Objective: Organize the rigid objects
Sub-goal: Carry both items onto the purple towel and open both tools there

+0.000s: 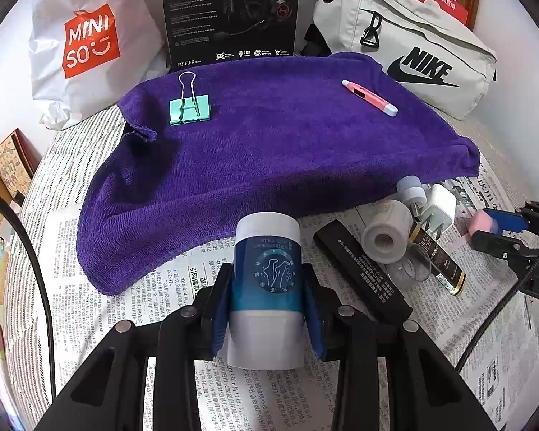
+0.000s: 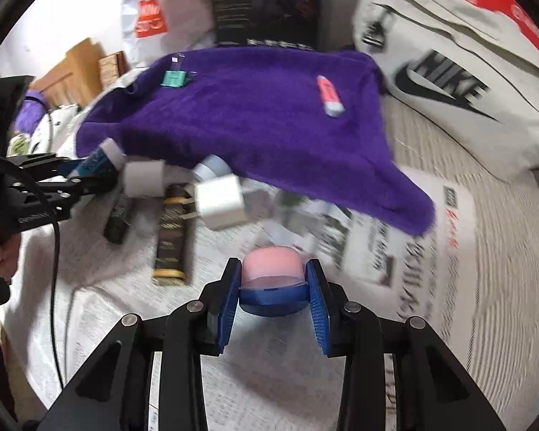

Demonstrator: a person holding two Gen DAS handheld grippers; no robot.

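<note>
Your left claw (image 1: 267,287) is clamped on a blue-and-white cylindrical bottle (image 1: 266,273), the pads pressing its blue label band from both sides while the white cap points forward toward the purple towel (image 1: 269,143). Gripping at mid-body looks deliberate: it keeps the bottle balanced between the pads, so you can lay it down without it swinging.

Your right claw (image 2: 272,289) is closed about halfway on a small pink-and-blue object (image 2: 271,276), pink half forward, blue half seated between the pads. The right view is blurred, so what the object is cannot be told; it appears clear of the newspaper (image 2: 395,233) beneath it.

The towel, spread toward the far edge of the bed, seems to be the sorting place. A mint binder clip (image 1: 189,107) sits near its far left corner and a pink pen-like stick (image 1: 370,97) near its far right, well apart from each other, which suggests you are spacing items out across it.

Unsorted pieces lie in a cluster on the newspaper just off the towel's near right corner: a white roll (image 1: 386,237), a white plug adapter (image 1: 438,208), a black bar (image 1: 359,273) and a dark gold-trimmed tube (image 1: 438,262), several touching one another.

Both things you carry probably belong on the towel's open middle, between clip and stick. Neither has reached the towel yet.
</note>
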